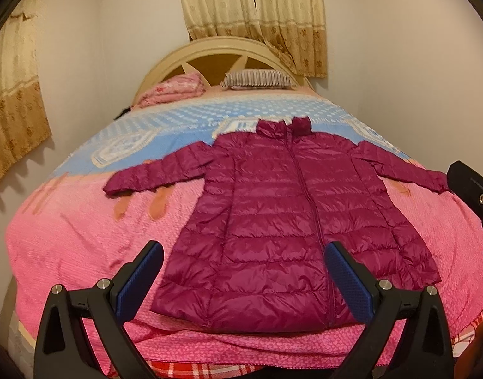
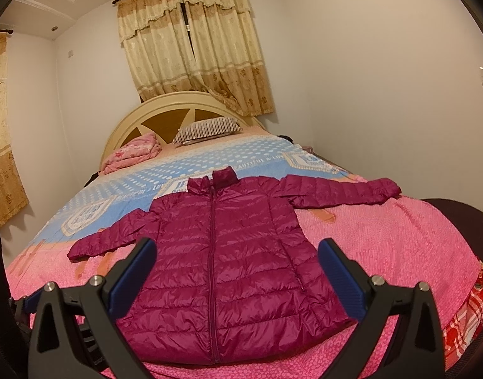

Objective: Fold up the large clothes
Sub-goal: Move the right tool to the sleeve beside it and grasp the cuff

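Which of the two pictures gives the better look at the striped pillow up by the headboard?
The right wrist view: the striped pillow sits nearer the middle of the picture, larger, its whole length and stripes clear. In the left wrist view the same pillow looks smaller, flatter and more blurred, though nothing covers it.

The bed (image 2: 399, 246) wears a pink and blue cover. A magenta puffer coat (image 2: 228, 271) lies flat near the foot edge, sleeves spread. At the headboard end rest a striped pillow (image 2: 206, 129) and a folded pink blanket (image 2: 132, 153).
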